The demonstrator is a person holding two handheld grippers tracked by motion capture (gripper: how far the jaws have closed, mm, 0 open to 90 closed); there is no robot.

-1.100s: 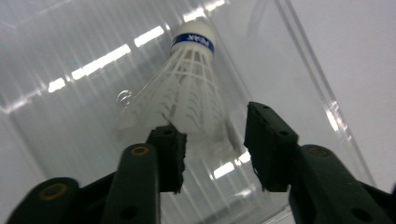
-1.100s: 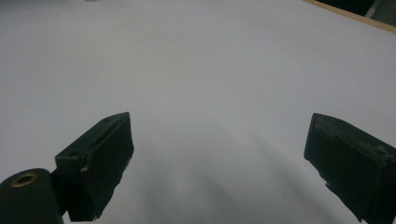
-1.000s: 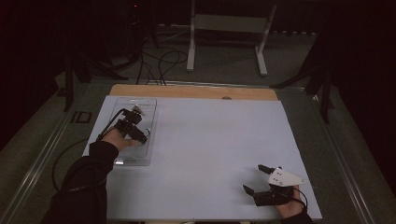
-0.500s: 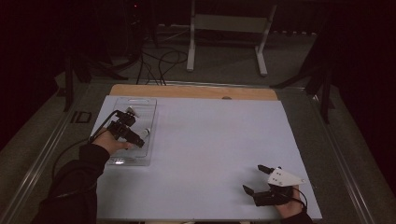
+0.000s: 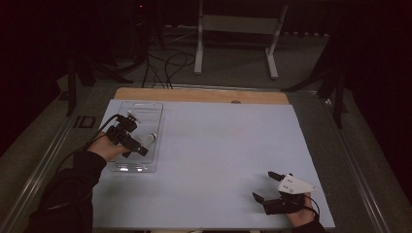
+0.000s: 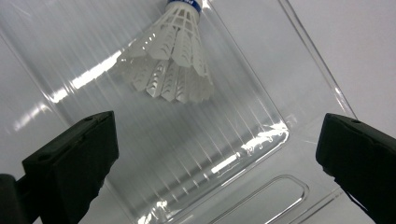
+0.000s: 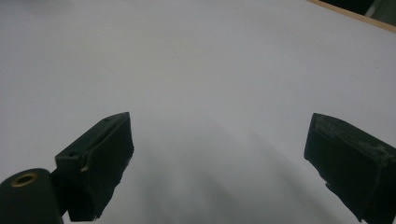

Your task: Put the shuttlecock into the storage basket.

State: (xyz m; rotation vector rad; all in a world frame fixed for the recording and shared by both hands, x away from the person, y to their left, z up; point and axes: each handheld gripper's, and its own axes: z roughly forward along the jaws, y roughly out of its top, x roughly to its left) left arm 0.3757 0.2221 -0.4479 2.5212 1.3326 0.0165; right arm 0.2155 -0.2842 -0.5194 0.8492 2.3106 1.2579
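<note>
Item 1: clear rectangular plastic tray (image 5: 127, 162), lying flat on the left part of the table (image 5: 218, 145), long side running away from the person. In the left gripper view its ribbed transparent floor (image 6: 196, 140) catches bright glare and a moulded oval recess sits by one rim.

Item 2: white feathered shuttlecock with a blue band at its cork (image 6: 175, 56), lying on its side inside the tray; in the high view it is the small white shape (image 5: 148, 139) just beside the left gripper's tip.

Item 3: left gripper (image 5: 142, 150), black, held in the person's left hand (image 5: 104, 147) above the tray, cable trailing off toward the table's left edge. Its 2 fingers (image 6: 74, 163) stand wide apart, released, with nothing between them; the shuttlecock lies ahead of them, apart.

Item 4: right gripper (image 5: 265, 187), black with a grey three-cornered plate on top, held low at the near right corner of the table, well apart from the tray. Its 2 fingers (image 7: 100, 158) are spread wide and empty over bare table surface.

Item 5: table, pale white top with a wooden strip (image 5: 204, 95) along the far edge.

Item 6: white metal stand (image 5: 238, 34) on the dark floor beyond the table.
</note>
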